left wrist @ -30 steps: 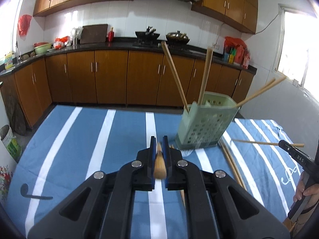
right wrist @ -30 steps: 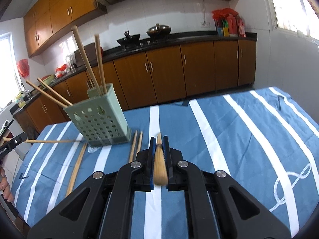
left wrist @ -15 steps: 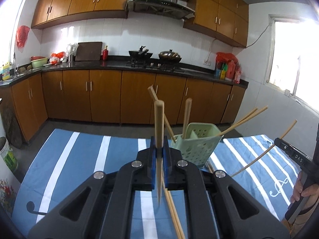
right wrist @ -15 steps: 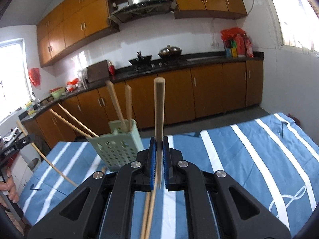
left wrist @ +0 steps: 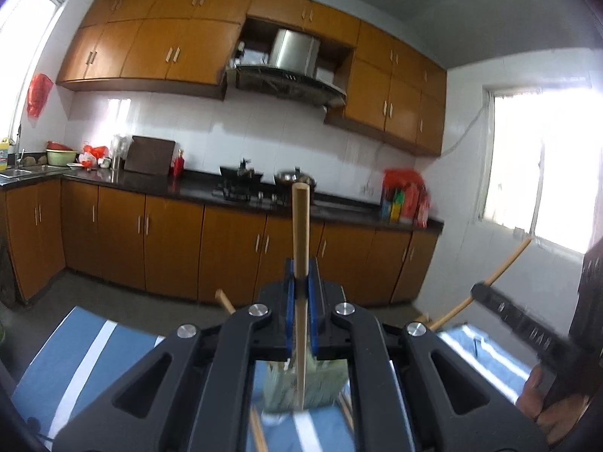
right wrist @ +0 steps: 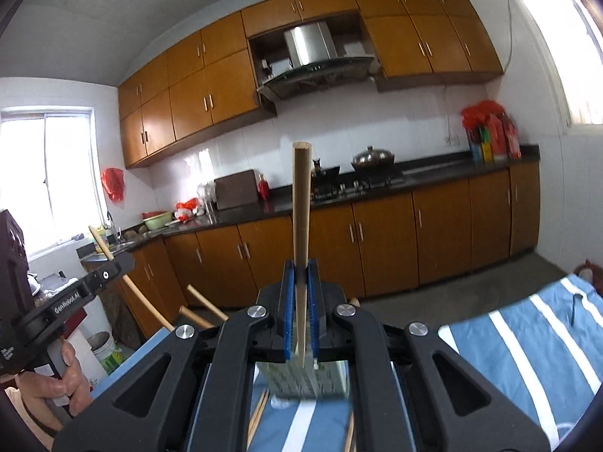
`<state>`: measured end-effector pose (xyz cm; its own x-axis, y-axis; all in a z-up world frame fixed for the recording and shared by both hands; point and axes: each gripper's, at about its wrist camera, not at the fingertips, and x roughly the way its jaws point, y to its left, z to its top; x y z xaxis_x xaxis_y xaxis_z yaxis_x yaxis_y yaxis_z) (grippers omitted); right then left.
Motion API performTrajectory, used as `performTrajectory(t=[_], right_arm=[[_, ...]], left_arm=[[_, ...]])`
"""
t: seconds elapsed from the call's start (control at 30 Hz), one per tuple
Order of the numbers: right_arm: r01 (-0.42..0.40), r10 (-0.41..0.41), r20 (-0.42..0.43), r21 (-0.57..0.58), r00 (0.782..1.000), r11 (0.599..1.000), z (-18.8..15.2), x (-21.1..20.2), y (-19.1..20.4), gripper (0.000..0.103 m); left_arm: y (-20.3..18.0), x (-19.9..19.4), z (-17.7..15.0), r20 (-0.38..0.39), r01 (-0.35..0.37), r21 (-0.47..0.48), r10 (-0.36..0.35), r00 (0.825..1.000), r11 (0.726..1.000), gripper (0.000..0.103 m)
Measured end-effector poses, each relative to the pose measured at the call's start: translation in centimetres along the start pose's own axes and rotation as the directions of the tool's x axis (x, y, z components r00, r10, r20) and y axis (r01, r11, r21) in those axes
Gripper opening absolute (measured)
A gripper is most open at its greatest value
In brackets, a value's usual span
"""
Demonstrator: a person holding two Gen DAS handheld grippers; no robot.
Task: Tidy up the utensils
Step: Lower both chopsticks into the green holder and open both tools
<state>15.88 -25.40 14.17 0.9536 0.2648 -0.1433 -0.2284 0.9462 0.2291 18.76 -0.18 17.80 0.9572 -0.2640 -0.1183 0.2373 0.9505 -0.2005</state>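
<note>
My left gripper [left wrist: 300, 282] is shut on a wooden chopstick [left wrist: 300, 233] held upright. Its lower tip hangs over the pale green slotted utensil holder [left wrist: 320, 384], seen blurred beneath the jaws. My right gripper [right wrist: 300, 282] is shut on another upright wooden chopstick [right wrist: 300, 207] above the same holder [right wrist: 328, 378]. Other chopsticks [right wrist: 203, 301] lean out of the holder. The right gripper with its chopstick also shows in the left wrist view [left wrist: 501, 271], and the left gripper shows in the right wrist view [right wrist: 101, 275].
Loose chopsticks [right wrist: 258, 410] lie on the blue and white striped cloth [right wrist: 527, 339] beside the holder. Wooden kitchen cabinets [left wrist: 169, 248] and a counter with a stove [left wrist: 241, 188] stand behind the table.
Both grippers have risen and tilted up with their chopsticks, turning them from lying flat to upright. Both now hang close over the green holder.
</note>
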Motion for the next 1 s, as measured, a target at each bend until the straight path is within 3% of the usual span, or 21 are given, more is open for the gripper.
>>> performTrajectory(t=[0.13, 0.4, 0.77, 0.97, 1.0], right_arm=[[0.019, -0.019, 0.008, -0.008, 1.0, 1.0, 0.0, 2.3, 0.1, 0.007], [0.037, -0.038, -0.019, -0.034, 0.999, 0.999, -0.7, 5.3, 0.5, 0.007], [0.04, -0.045, -0.071, -0.063, 0.996, 0.997, -1.5, 6.3, 0.8, 0.008], [0.037, -0.041, -0.078, -0.056, 0.996, 0.998, -1.3, 6.2, 1.1, 0.009], [0.034, -0.038, -0.077, -0.053, 0.996, 0.998, -1.1, 6.0, 1.2, 0.014]], left_arm=[[-0.5, 1.7, 0.9, 0.07, -0.026, -0.018, 0.027, 0.997, 1.0, 0.007], [-0.1, 5.1, 1.3, 0.14, -0.048, -0.064, 0.057, 0.989, 0.997, 0.007], [1.6, 10.1, -2.7, -0.016, -0.074, -0.056, 0.074, 0.997, 0.996, 0.007], [2.0, 9.9, -3.2, -0.031, -0.073, -0.055, 0.072, 0.997, 0.996, 0.009], [2.1, 9.6, -3.1, -0.03, -0.072, -0.054, 0.07, 0.997, 0.996, 0.011]])
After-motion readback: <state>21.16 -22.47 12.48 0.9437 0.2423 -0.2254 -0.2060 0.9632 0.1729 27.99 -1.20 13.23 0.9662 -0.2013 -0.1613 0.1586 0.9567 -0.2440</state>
